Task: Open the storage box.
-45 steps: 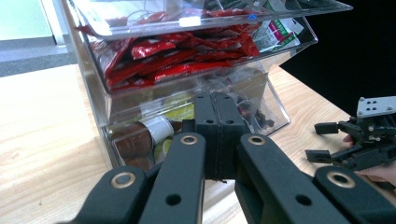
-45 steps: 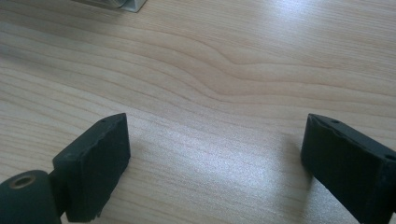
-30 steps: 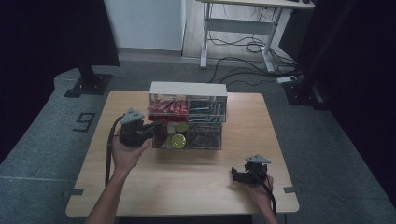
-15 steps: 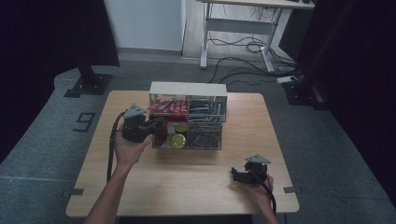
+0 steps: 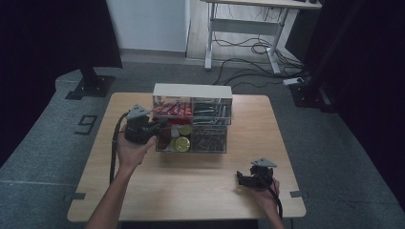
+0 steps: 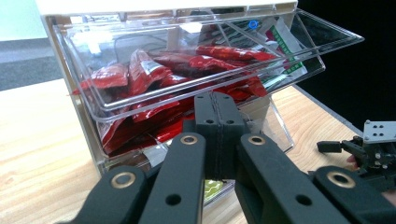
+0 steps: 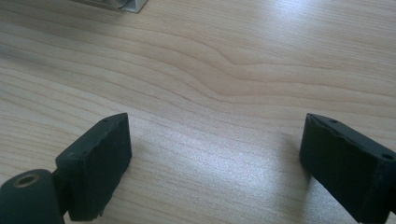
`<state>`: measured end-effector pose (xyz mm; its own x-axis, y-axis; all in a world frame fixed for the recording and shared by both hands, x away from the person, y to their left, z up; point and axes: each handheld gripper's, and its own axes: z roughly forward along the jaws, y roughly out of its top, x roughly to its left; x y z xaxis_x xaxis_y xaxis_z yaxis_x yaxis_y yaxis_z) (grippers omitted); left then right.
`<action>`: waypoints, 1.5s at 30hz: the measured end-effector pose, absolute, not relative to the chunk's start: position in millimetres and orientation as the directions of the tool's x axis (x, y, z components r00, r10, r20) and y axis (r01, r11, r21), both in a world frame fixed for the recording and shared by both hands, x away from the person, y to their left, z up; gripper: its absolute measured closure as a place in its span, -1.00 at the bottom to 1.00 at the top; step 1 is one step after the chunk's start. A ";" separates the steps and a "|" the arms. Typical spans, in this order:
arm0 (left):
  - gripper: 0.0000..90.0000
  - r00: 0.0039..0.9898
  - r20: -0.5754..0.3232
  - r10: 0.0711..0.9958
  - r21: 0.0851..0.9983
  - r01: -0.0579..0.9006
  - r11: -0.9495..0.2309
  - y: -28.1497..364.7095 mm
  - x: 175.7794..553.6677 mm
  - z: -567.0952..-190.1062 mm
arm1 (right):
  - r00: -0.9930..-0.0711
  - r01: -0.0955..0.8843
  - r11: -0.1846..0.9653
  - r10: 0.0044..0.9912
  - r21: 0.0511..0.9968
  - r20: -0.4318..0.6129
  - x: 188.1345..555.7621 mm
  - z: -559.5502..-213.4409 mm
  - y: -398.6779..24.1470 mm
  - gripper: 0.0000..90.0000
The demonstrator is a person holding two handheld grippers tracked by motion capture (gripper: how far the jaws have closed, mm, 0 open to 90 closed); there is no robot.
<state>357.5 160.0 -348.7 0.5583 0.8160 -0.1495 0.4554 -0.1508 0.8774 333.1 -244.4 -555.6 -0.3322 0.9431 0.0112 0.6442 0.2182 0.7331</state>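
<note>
pale wood table [image 5: 200, 186], grey carpet floor [image 5: 43, 157], white desk [image 5: 248, 5] behind

A lab or test room: beyond both grippers, a pale wooden table [image 5: 191, 191] stands on grey carpet [image 5: 47, 157] between black curtains [image 5: 43, 33], cables [image 5: 253, 47] trailing under a metal-framed desk [image 5: 248, 19].

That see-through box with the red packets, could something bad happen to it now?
Maybe. The left gripper, jaws shut, sits right at the tilted-open drawer of the clear box. A push could slide or tip the box, since the right gripper rests open far off on the table. The red packets might spill out.
</note>
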 end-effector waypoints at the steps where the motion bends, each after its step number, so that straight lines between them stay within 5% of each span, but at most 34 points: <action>1: 1.00 0.557 -0.151 0.817 0.879 0.454 -0.147 160.2 357.8 -347.3 | -0.332 0.644 0.218 0.943 0.733 0.011 333.1 -555.6 -244.4 -0.80; 45: 1.00 0.538 -0.150 0.830 0.879 0.457 -0.137 154.7 379.1 -321.5 | -0.330 0.644 0.217 0.944 0.734 0.011 332.9 -555.5 -244.6 -0.78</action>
